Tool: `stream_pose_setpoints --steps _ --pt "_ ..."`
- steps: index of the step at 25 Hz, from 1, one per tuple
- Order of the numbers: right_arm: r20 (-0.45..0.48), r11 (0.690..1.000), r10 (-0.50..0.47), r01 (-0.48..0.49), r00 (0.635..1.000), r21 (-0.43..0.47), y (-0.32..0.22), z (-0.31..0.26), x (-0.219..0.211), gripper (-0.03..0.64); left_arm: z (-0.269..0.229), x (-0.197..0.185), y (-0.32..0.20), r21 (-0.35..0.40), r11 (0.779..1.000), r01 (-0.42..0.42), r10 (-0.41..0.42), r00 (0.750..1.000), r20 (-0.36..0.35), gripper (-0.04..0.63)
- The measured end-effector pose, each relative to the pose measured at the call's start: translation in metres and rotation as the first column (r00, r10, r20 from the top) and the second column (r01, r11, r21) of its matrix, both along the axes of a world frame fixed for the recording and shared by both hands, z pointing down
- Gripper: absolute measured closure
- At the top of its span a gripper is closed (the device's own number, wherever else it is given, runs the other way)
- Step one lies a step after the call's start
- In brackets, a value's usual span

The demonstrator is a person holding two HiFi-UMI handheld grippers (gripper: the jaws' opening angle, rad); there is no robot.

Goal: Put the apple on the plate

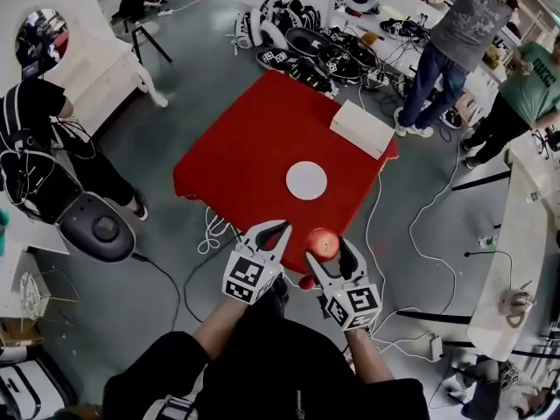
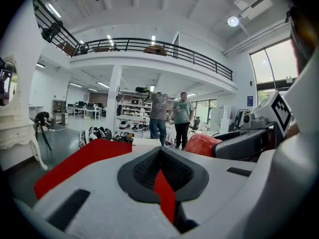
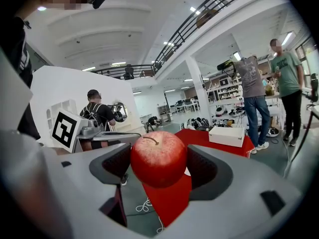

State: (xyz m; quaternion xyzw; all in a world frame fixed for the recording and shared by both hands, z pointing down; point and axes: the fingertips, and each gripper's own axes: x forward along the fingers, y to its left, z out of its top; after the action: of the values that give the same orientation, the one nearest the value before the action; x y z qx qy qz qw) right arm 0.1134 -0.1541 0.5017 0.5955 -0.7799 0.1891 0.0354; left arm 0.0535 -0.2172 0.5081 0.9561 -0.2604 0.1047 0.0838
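We hold the apple (image 1: 322, 244) in the right gripper (image 1: 329, 250), whose jaws press on it from both sides. In the right gripper view the apple sits upright between the dark pads (image 3: 205, 167), stem up, and fills the gap. In the head view it hangs in the air over the near edge of the red table (image 1: 236, 160).

The plate (image 1: 306, 180) lies bare on the table, beyond the apple and apart from it. A white box (image 1: 361, 128) rests at the table's far right corner.

The left gripper (image 1: 273, 229) is just beside the right one, on its left, also at the table's near edge. Its own view shows the jaws brought together at the tips with nothing between them; only a sliver of red table shows through lower down. From that view we also see the apple to the right, in the other gripper.

Cables (image 1: 213, 232) trail over the grey floor by the table. Two people (image 1: 455, 33) stand beyond the far right corner, and another person (image 1: 39, 138) in black stands at the left.
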Motion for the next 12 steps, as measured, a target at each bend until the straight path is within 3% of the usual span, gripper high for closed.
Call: stream_pose_setpoints --steps 12 --pt "-0.007 1.0 0.012 -0.012 1.0 -0.013 -0.107 0.005 0.007 0.282 0.006 0.005 -0.106 -0.015 1.0 -0.009 0.01 1.0 0.018 0.589"
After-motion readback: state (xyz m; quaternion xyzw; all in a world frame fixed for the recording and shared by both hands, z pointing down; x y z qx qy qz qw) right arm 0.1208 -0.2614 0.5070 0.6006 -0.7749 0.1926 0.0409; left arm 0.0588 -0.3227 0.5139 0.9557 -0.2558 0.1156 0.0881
